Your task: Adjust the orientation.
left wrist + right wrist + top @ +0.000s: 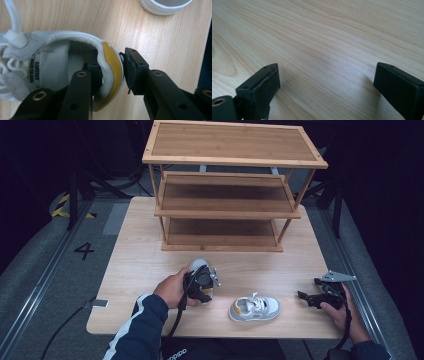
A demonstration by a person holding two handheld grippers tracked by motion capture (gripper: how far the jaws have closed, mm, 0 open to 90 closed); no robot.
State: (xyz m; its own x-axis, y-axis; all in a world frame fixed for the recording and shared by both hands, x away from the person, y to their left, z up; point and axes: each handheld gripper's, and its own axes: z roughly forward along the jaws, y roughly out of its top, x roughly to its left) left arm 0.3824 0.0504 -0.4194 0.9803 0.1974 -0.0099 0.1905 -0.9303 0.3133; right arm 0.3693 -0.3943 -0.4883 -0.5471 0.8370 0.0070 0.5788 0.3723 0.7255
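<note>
A small white shoe (57,57) with a yellow heel tab lies on the wooden table (140,250). My left gripper (111,66) is shut on its heel, one jaw inside the shoe's opening and the other against the outside of the heel. From above, the left gripper (202,282) sits near the table's front centre, with the shoe's toe (198,265) peeking out behind it. The second white shoe (255,308) stands alone to its right, close to the front edge. At the right edge my right gripper (307,291) rests low, its jaws (325,75) open over bare wood.
A three-tier bamboo shelf rack (225,195) stands at the back of the table, all its tiers bare. The second shoe's sole (165,6) shows at the top of the left gripper view. Dark floor and rails surround the table.
</note>
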